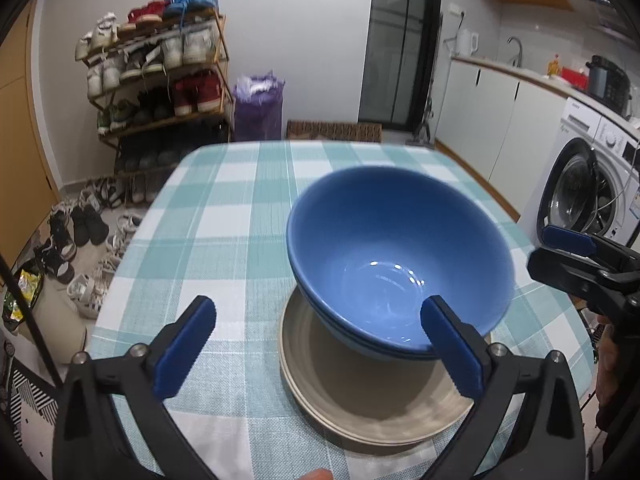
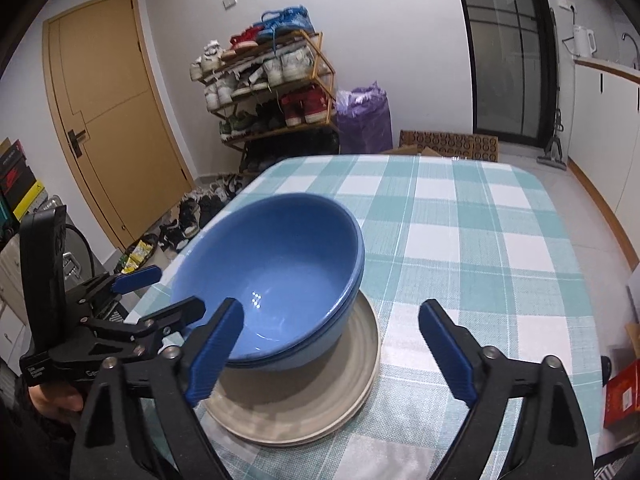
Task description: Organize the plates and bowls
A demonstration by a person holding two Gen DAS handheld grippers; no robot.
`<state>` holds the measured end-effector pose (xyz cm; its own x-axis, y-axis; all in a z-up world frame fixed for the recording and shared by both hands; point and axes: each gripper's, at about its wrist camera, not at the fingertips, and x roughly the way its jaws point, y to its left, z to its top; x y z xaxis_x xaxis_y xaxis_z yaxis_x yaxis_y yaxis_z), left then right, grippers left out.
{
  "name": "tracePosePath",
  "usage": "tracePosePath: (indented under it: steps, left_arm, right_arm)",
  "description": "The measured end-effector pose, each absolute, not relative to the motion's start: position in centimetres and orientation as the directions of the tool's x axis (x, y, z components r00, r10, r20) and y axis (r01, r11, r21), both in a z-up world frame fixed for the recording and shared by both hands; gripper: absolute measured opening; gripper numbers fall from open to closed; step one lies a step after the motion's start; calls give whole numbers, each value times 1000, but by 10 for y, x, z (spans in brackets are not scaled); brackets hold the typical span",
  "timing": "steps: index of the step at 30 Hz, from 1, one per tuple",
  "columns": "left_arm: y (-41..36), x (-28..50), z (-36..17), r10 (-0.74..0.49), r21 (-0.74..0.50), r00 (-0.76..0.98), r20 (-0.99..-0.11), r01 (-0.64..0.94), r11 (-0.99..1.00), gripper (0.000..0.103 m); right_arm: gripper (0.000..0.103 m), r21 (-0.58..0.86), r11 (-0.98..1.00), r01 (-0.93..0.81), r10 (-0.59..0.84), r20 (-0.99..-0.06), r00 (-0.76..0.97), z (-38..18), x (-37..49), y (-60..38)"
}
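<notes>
Stacked blue bowls sit nested on a stack of beige plates on the checked tablecloth. They also show in the right wrist view, the bowls on the plates. My left gripper is open and empty, its right finger in front of the bowls' near rim. My right gripper is open and empty, its left finger in front of the bowls. Each gripper shows in the other's view, the right one to the right of the bowls, the left one to their left.
The table carries a teal-and-white checked cloth. A shoe rack and loose shoes on the floor stand beyond its far left edge. A washing machine and kitchen cabinets stand to the right. A door is at the left.
</notes>
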<state>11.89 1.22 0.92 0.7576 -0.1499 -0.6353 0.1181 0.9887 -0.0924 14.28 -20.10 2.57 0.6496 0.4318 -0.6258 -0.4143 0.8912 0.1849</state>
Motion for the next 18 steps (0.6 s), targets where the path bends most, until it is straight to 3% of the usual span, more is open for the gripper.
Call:
tracePosePath:
  steps: [18]
  left_arm:
    - [25,50,13,-90,-30,853,-514,86,996,103]
  right_arm:
    - [102,132,901,-413,424,-469,775,22,52,-227]
